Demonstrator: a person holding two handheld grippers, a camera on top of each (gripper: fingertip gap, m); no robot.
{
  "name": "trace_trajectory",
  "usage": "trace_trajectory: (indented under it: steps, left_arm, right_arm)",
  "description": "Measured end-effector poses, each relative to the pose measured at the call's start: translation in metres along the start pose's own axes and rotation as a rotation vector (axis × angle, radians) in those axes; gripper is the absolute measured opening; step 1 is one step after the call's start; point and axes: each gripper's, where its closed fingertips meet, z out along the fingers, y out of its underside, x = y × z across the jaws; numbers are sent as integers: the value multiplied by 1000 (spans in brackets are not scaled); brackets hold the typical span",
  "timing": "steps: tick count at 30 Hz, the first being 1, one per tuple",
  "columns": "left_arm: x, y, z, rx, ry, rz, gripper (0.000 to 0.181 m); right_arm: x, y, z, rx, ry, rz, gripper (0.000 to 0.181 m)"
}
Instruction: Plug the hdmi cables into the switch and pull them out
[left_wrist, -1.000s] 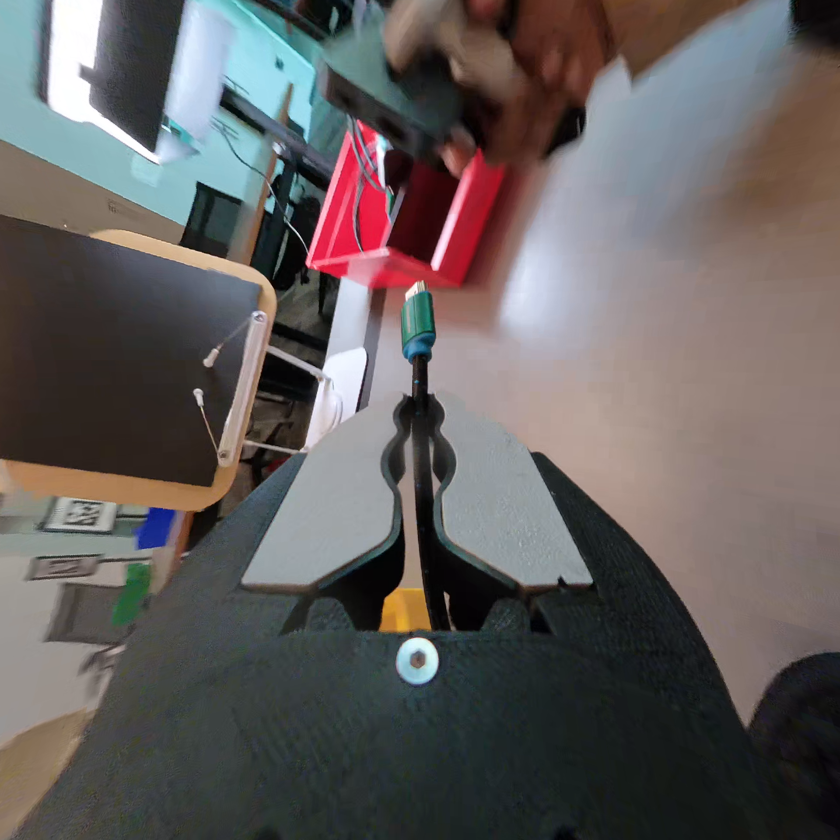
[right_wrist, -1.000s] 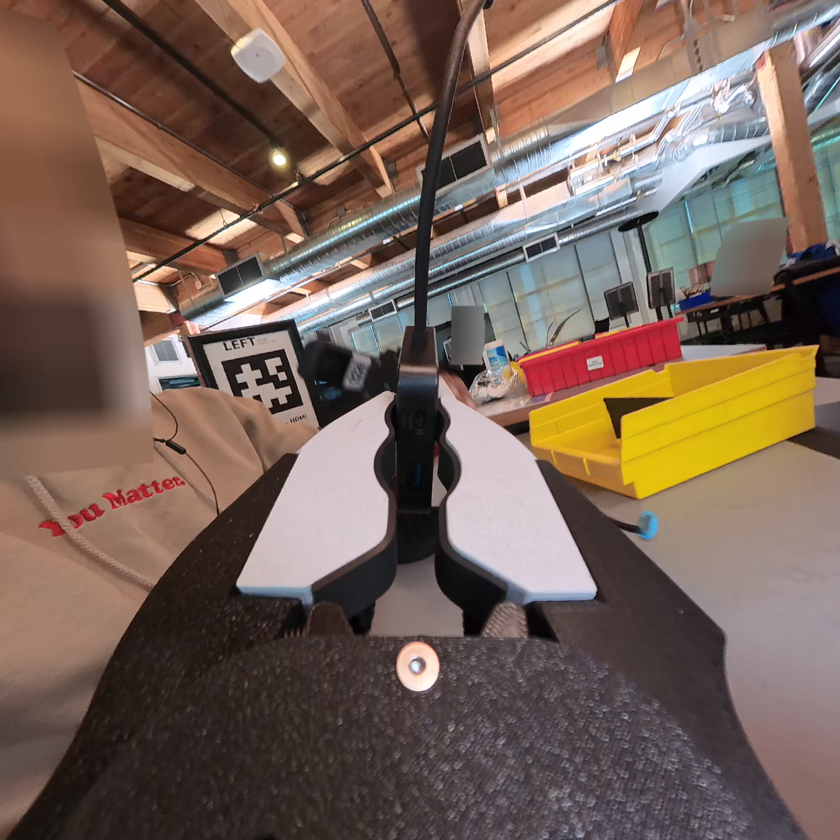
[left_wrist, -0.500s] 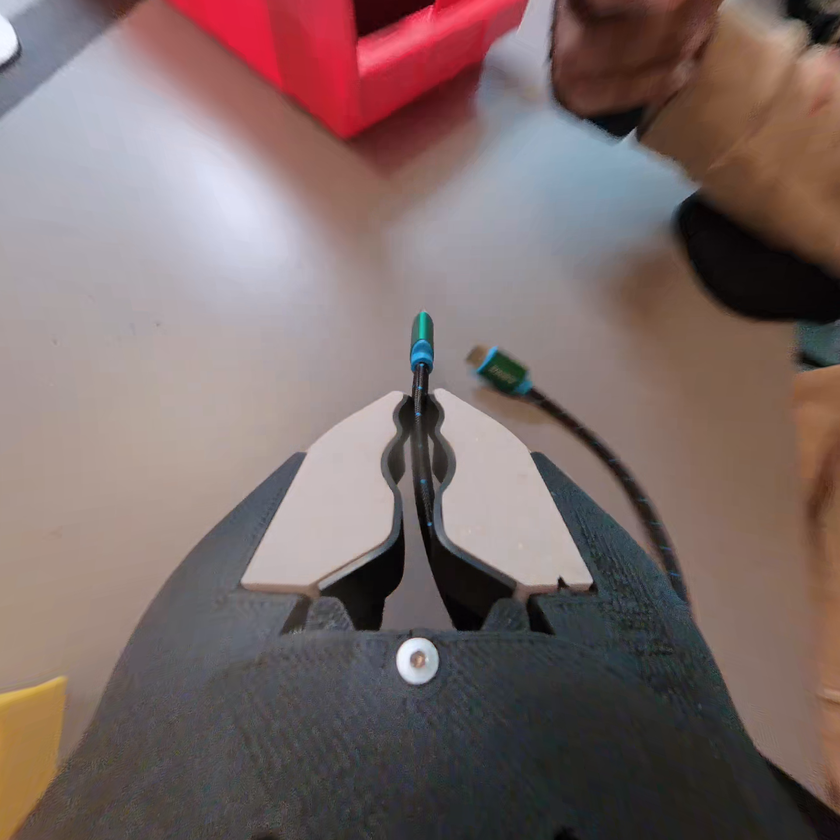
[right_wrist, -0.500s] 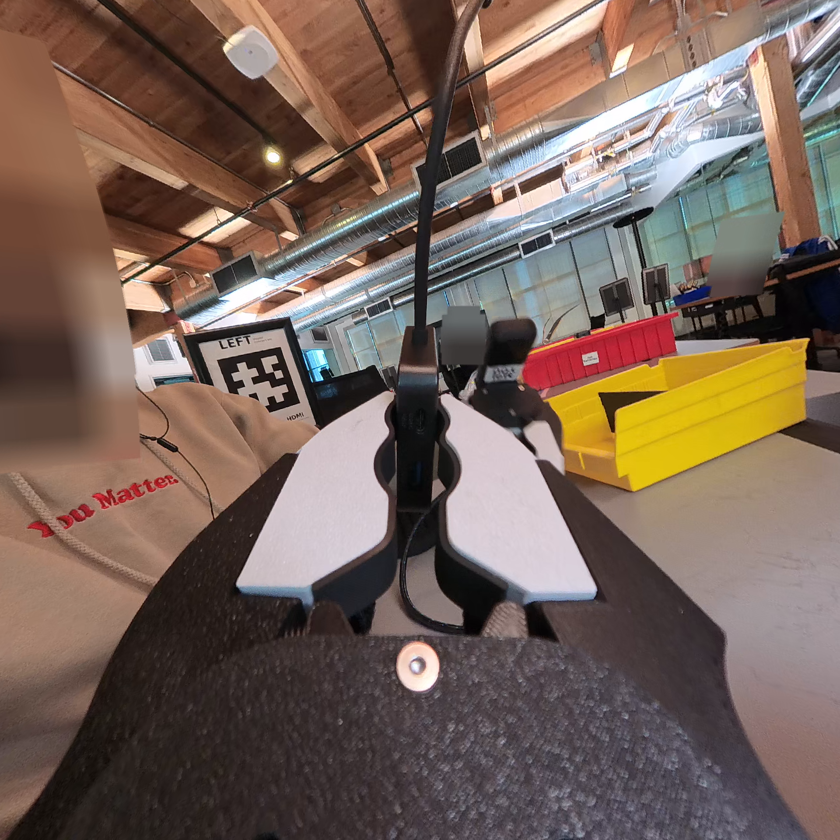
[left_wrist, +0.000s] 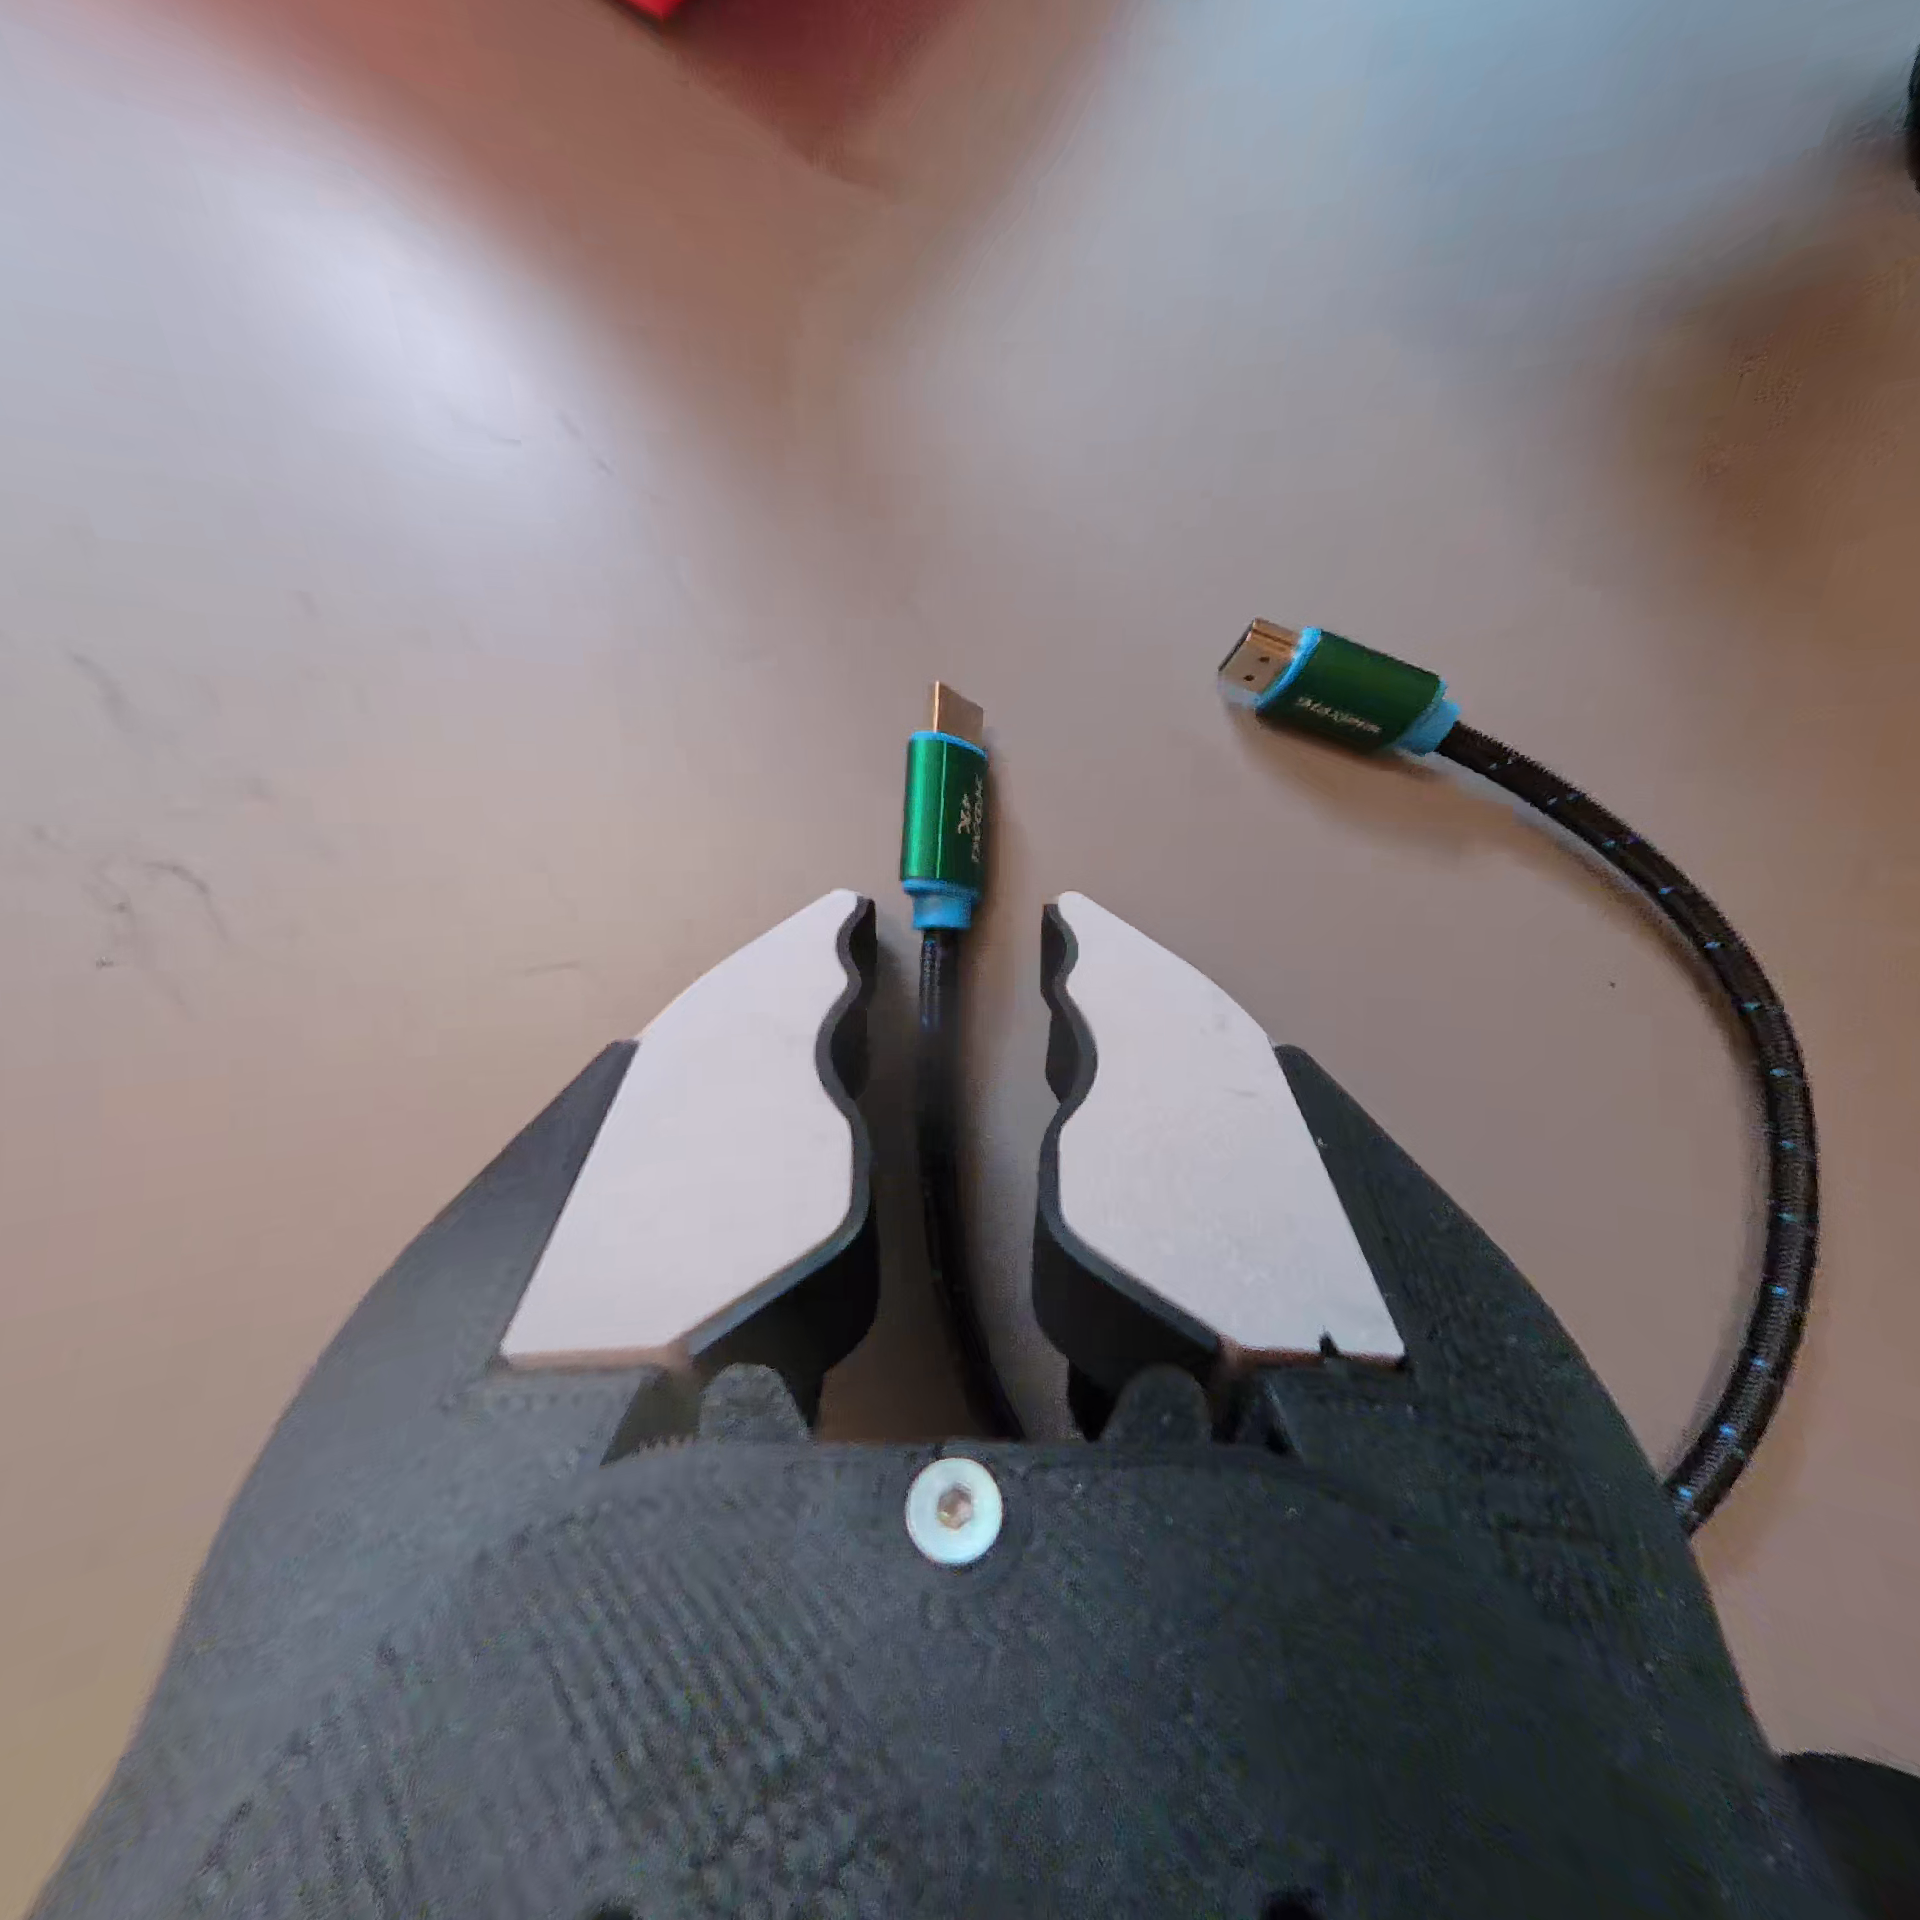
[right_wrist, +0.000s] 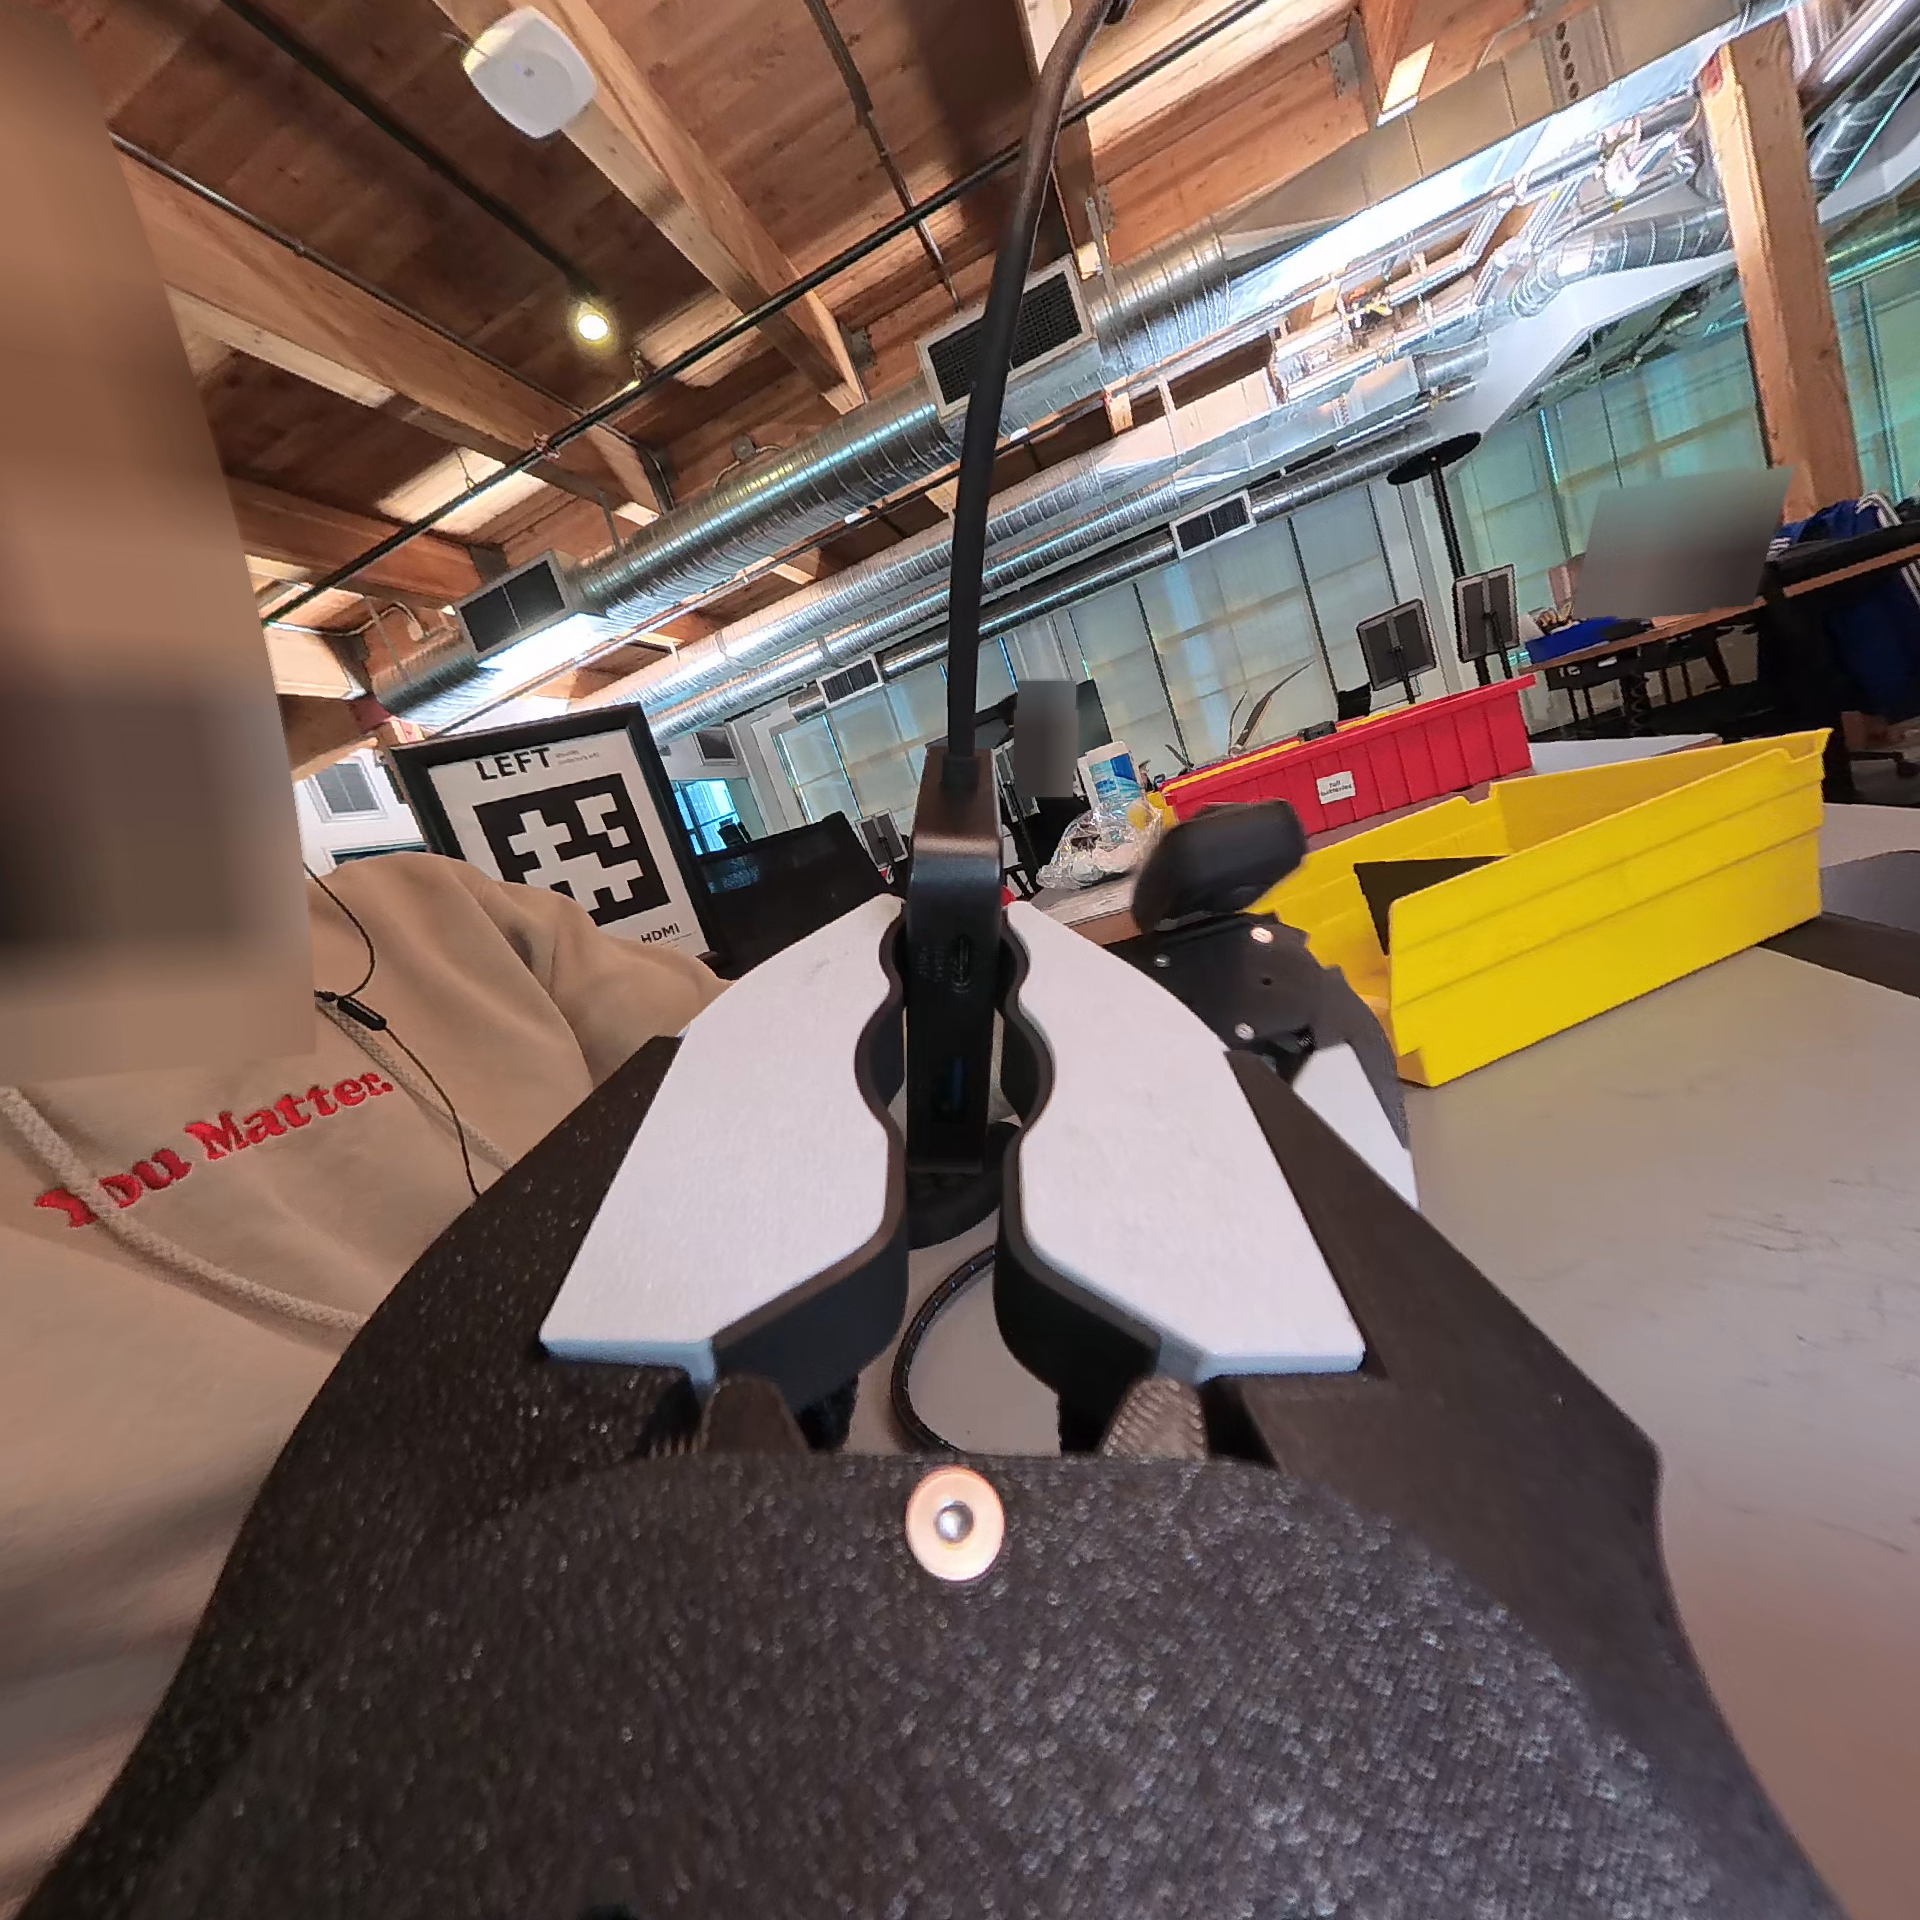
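In the left wrist view, the left gripper (left_wrist: 958, 920) points down at the counter (left_wrist: 436, 623), its jaws parted wide with a gap on both sides of the braided cable (left_wrist: 940, 1122) that runs between them. That cable's green plug (left_wrist: 943, 821) lies flat on the counter just beyond the fingertips, metal tip pointing away. A second green plug (left_wrist: 1340, 688) lies on the counter to the right of the first, tip angled leftward, its braided cable (left_wrist: 1756, 1101) curving back toward the gripper body. A blurred red shape sits at the far top edge. The switch does not appear here.

The right wrist view alone shows the switch (right_wrist: 954, 935): the right gripper (right_wrist: 954, 920) has its jaws pressed narrow against both sides of the upright black box, whose own black lead (right_wrist: 987, 436) rises from its top. Right of the switch and just behind it is the left gripper's dark body; farther right a yellow bin (right_wrist: 1579, 914), then a red bin (right_wrist: 1382, 753). Left of the switch are a person's tan hoodie (right_wrist: 208, 1247) and a framed marker sign (right_wrist: 561, 831).
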Motion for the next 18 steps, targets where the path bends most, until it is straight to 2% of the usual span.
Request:
trace_trajectory:
  steps: [1, 5, 9, 12, 15, 18]
  left_arm:
    - [-1, 0, 1, -7, 13, -17, 32]
    - [3, -2, 2, -9, 84, -85, 30]
    - [-2, -2, 4, 11, 43, -92, 14]
    - [1, -3, 2, 35, 53, -103, 14]
    - [10, -18, -15, 115, 114, -149, 13]
    - [26, -47, -47, 190, 192, -141, 12]
  right_arm:
    - [0, 0, 0, 1, -1, -1, 13]
    - [-1, -1, -2, -1, -2, -2, 13]
    - [0, 0, -1, -6, -7, 4, 13]
    - [-2, 2, 1, -20, -9, -2, 13]
    - [0, 4, 1, -35, 0, -7, 13]
    - [10, 12, -2, -104, 58, -17, 14]
